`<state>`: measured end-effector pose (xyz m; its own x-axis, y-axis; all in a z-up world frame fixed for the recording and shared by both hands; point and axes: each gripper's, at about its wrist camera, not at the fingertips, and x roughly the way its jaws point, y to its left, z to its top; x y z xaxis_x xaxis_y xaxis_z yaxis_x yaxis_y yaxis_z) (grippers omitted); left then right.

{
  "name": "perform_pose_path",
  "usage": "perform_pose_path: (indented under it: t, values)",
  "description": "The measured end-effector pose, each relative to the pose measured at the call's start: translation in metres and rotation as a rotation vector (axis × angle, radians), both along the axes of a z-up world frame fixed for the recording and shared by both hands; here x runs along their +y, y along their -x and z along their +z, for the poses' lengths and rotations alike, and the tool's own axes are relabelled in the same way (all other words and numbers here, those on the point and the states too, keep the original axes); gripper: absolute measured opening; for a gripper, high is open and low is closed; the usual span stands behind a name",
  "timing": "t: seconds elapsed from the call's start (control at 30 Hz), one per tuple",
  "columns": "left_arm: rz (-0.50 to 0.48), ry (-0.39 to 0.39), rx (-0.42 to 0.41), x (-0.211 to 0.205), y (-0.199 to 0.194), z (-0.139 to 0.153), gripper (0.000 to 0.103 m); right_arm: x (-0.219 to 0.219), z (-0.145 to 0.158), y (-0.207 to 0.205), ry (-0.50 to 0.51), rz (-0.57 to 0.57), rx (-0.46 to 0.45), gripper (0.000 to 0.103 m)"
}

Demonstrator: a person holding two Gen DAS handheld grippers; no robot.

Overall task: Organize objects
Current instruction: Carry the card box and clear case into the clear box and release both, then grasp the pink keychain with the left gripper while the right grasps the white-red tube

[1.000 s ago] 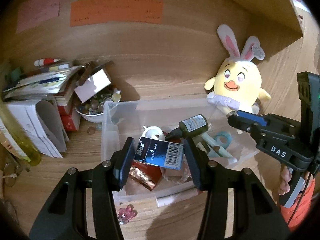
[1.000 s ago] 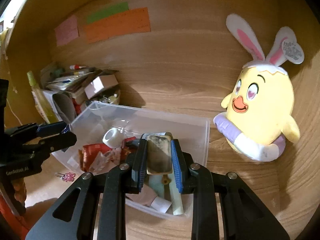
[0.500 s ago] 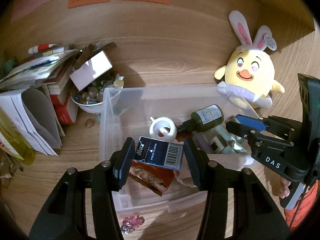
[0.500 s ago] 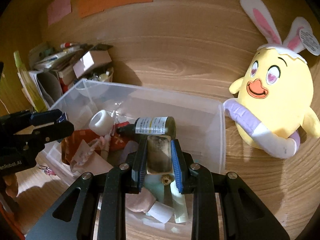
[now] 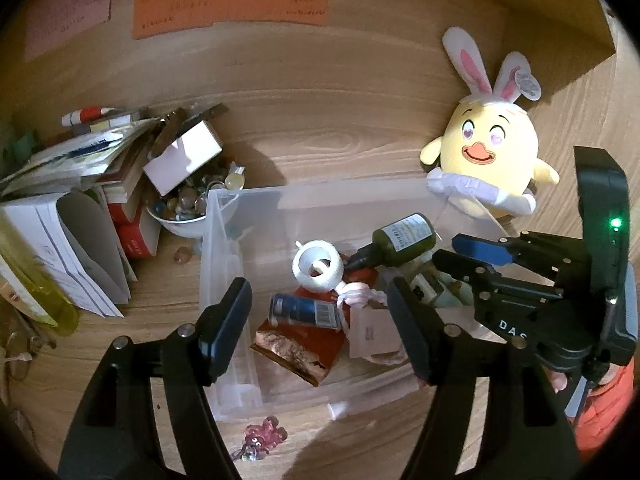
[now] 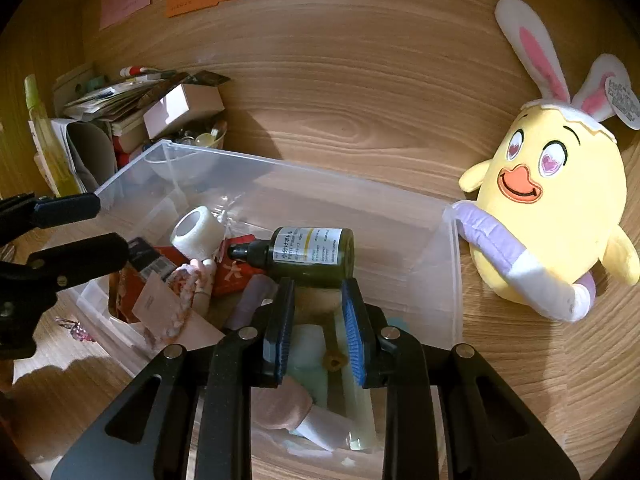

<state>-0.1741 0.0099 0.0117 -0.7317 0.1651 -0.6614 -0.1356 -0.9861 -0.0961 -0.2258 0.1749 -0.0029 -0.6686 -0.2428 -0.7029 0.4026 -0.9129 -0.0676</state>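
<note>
Opening just now, your left claw [image 5: 318, 320] has let go of the blue box [image 5: 306, 310], which now lies in the bin [image 5: 320, 196] on a red packet [image 5: 298, 346], below and between the spread jaws. Your right claw [image 6: 316, 332] is nearly closed and empty, just short of the bottle [image 6: 310, 255].

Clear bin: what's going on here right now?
A person with a gripper in each hand is sorting small items into the clear bin. The left gripper has just been opening its fingers; they stand wide with nothing between them, and the blue box lies in the bin on a red packet. The right gripper hovers near the dark bottle, fingers narrowly apart; whether it holds anything is unclear.
</note>
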Motion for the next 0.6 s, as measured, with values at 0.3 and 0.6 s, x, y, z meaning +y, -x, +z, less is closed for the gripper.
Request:
perform_pose_path:
  t: [0.3,0.6]
  values:
    - [0.001,-0.002,0.047,-0.002,-0.029,0.012,0.083,0.003,0.009,-0.007,0.018,0.002,0.010,0.046]
    - [0.006,0.033,0.069,-0.010,-0.061,0.010,0.091,0.007,0.021,-0.026,0.029,0.004,0.040,0.056]
